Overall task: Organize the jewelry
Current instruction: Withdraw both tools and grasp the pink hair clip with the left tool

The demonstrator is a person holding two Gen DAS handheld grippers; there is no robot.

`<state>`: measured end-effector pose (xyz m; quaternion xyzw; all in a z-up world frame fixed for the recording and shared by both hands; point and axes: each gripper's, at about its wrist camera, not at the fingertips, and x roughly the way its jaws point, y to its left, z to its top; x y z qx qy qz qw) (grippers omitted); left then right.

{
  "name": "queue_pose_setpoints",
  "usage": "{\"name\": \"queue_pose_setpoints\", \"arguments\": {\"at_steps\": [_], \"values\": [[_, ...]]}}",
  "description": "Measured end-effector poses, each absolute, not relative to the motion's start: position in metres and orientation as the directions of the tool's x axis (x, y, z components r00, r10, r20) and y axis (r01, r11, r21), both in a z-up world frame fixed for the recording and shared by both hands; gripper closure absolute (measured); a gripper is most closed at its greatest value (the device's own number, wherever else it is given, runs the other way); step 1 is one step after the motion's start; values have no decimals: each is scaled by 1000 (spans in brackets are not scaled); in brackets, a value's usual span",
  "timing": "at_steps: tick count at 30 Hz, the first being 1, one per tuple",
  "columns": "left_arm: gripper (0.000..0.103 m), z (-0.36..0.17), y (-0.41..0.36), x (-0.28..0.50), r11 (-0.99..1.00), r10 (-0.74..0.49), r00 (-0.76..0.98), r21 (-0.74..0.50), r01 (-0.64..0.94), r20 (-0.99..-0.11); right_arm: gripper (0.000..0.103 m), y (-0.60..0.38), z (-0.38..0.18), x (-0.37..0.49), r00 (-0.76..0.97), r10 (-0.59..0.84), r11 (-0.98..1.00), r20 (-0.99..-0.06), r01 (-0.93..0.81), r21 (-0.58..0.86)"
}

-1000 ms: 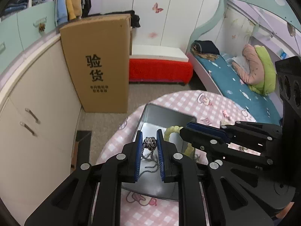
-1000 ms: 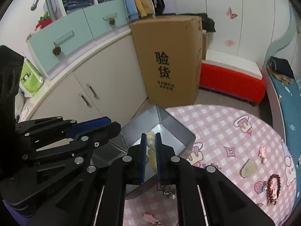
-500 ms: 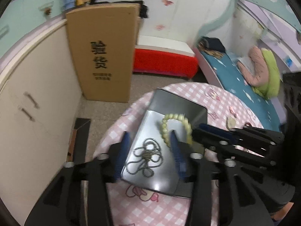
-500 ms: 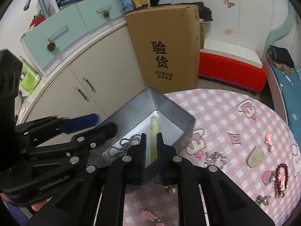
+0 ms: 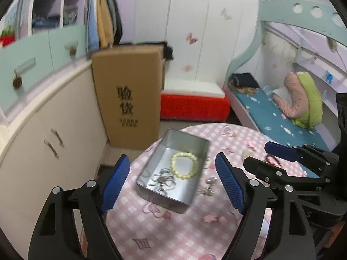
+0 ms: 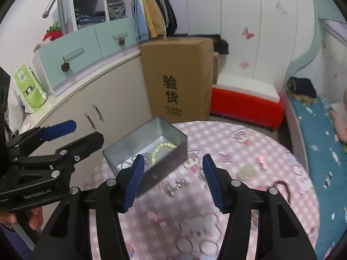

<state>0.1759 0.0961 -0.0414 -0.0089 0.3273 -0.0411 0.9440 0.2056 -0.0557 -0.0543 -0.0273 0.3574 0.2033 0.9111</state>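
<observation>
Both grippers released above the tin of jewelry.

Left wrist view: the left gripper point(image 5: 172, 179) has just been opening, nothing between its jaws; the metal tin point(image 5: 164, 197) at centre frame holds a silver chain point(image 5: 162, 178) and yellow bead bracelet point(image 5: 184, 165). Right wrist view: the right gripper point(image 6: 172, 181), also just opened and empty, hangs at lower centre, with the tin point(image 6: 173, 151) left of centre on the pink checked table point(image 6: 227, 143).

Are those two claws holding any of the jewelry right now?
No. The left gripper and right gripper have just been opening, nothing between them; chain and bracelet lie in the tin.
</observation>
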Motion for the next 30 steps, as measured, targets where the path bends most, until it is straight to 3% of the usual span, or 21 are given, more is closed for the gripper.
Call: {"name": "queue_pose_setpoints", "arguments": {"at_steps": [4,16,26,30], "values": [[22,-27,81,148,998,-67,824,-25,64,-562,36,-84,-43,175,699,341,925,-629,-368,92],[20,-18,55,76,997,-74,882,-45,60,-465,24,-139,-19,92,820,256,961,-512,-274,40],[20,-40,43,68,996,-92,862,-48,78,-498,23,-166,-45,78,822,190,979,-537,-202,38],[20,-64,36,80,997,-77,828,-18,81,-555,23,-175,-63,85,801,182,981,-571,-185,53]]}}
